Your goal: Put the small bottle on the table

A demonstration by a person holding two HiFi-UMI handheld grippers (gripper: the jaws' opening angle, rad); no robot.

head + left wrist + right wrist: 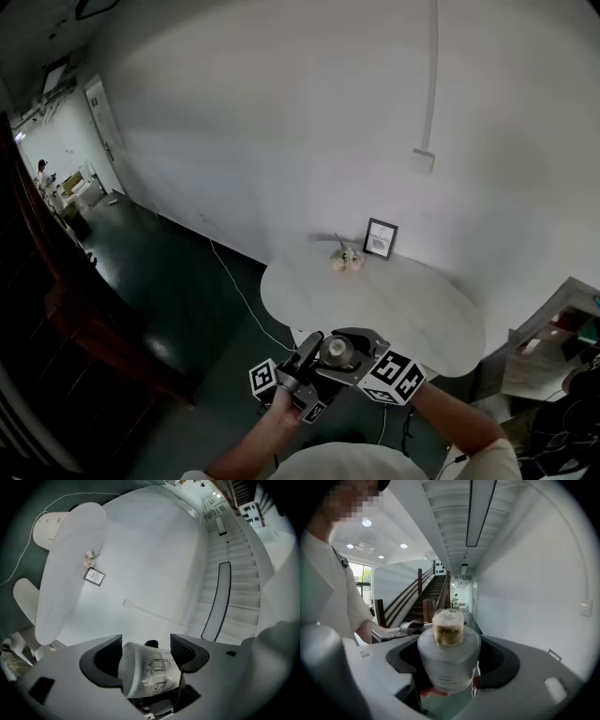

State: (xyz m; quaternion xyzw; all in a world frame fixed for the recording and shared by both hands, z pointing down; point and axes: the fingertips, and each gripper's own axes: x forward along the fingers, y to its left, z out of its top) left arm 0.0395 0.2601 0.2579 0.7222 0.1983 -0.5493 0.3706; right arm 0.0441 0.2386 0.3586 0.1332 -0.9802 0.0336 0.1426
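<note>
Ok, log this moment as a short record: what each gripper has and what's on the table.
left gripper: fingers closed on a printed white bottle
right gripper: fingers closed on a frosted bottle with a yellowish stopper, upright
table: round, white, ahead of both grippers
on table: picture frame and small flower bunch, at the far edge by the wall
task state: neither bottle set on the table yet

I read this as an open hall of an office-type building: bare white walls (pixel 281 112), dark glossy floor (pixel 159 281), wooden staircase (pixel 419 595), ceiling light strip (pixel 480 508), white table (pixel 403 309) bearing a framed picture (pixel 380 238).
</note>
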